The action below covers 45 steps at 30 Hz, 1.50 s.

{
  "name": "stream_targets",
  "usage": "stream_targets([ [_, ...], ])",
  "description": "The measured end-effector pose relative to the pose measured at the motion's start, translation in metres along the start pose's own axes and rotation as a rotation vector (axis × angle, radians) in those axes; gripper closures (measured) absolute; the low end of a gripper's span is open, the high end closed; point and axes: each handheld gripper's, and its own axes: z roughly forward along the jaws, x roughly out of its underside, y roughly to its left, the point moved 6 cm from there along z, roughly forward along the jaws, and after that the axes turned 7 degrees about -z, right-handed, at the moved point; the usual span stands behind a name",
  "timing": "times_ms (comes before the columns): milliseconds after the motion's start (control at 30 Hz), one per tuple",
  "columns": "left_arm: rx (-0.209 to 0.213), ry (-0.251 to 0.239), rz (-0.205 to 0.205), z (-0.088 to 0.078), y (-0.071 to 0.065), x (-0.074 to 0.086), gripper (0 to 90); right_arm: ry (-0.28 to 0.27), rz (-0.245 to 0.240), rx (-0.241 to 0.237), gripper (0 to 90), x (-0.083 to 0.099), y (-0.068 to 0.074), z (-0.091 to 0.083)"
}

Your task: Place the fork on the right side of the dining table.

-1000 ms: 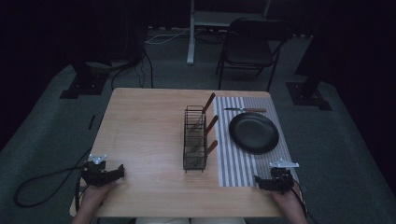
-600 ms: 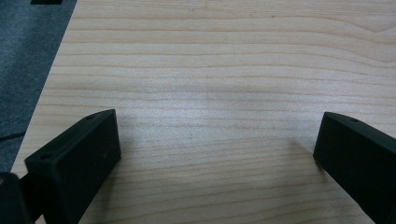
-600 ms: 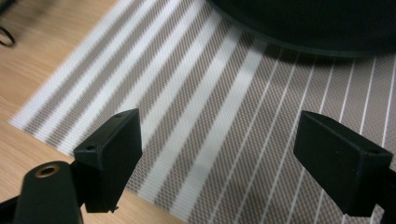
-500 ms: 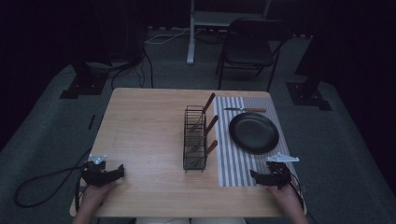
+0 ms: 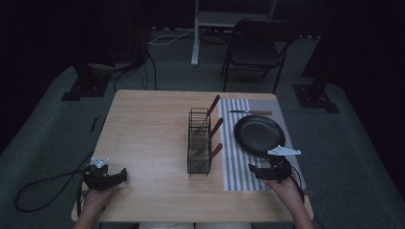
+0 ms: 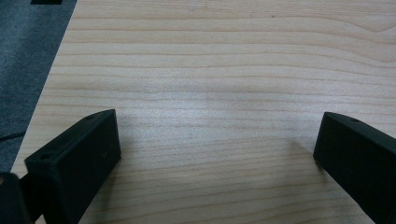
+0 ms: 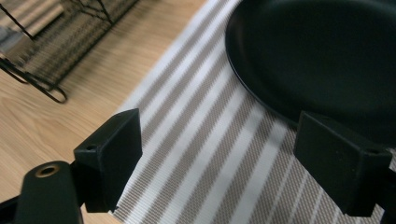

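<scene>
table (image 5: pixel 148 133): light wood, everything sits on its right half; left half bare wood.
placemat (image 5: pixel 234 162): striped, flat on the table's right side, runs from far edge almost to near edge. Seen close in the right gripper view (image 7: pixel 205 154).
plate (image 5: pixel 259 134): black, round, lies on the placemat's far-right part. Nothing in it. Its near rim fills the top right of the right gripper view (image 7: pixel 317 56).
rack (image 5: pixel 199 141): black wire caddy, upright, just left of the placemat. Holds three wooden-handled utensils (image 5: pixel 216 128), handles sticking out up and to the right over the mat edge. Which utensils: can't tell, heads hidden in the wire. Rack corner blurred in the right gripper view (image 7: pixel 42 60).
knife (image 5: pixel 250 112): wooden handle, flat on the mat beyond the plate, apart from it.
right gripper (image 5: pixel 260 170): on the mat's near part, just short of the plate, aimed left. Jaws spread wide, nothing between them but mat; the right jaw overlaps the plate rim in its own view (image 7: pixel 219 154). Contact: can't tell.
left gripper (image 5: pixel 119 175): near-left corner of table, well apart from the rack. Jaws wide apart, only bare wood between (image 6: pixel 217 140).
</scene>
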Motion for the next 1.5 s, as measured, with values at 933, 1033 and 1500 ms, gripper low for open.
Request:
stream_targets([
  [933,0.0,0.0,0.0,0.0,0.0,0.0,0.7,-0.068,-0.09,-0.083,15.2,-0.065,0.025,0.014],
  [1033,0.0,0.0,0.0,0.0,0.0,0.0,0.7,-0.08,-0.097,-0.092,15.2,-0.075,0.029,0.016],
  [1500,0.0,0.0,0.0,0.0,0.0,0.0,0.8,-0.131,-0.125,-0.111,17.2,-0.116,0.04,0.015],
])
